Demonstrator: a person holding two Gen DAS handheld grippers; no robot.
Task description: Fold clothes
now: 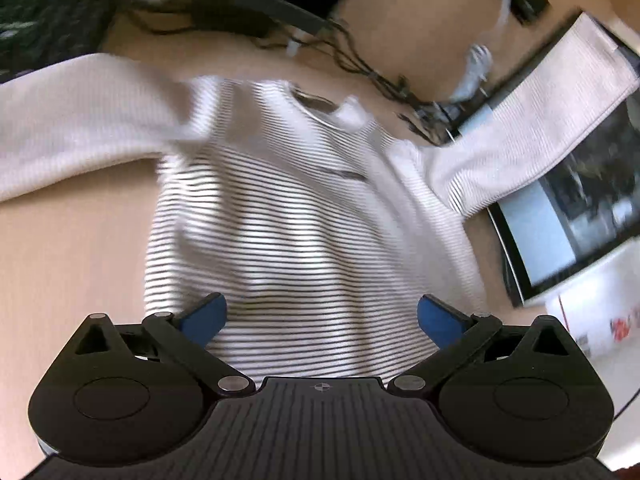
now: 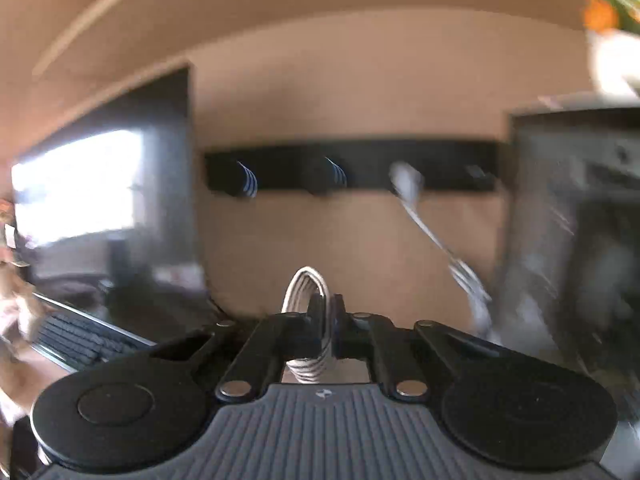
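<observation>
We see the tan counter (image 1: 72, 248) filling the left wrist frame, and the striped sweater (image 1: 304, 216) spread across its middle, sleeves reaching to both edges. Our left claw (image 1: 322, 318) hangs at lower centre, blue pads apart, gripping nothing. Our right claw (image 2: 325, 320) is clamped on a striped fold.
</observation>
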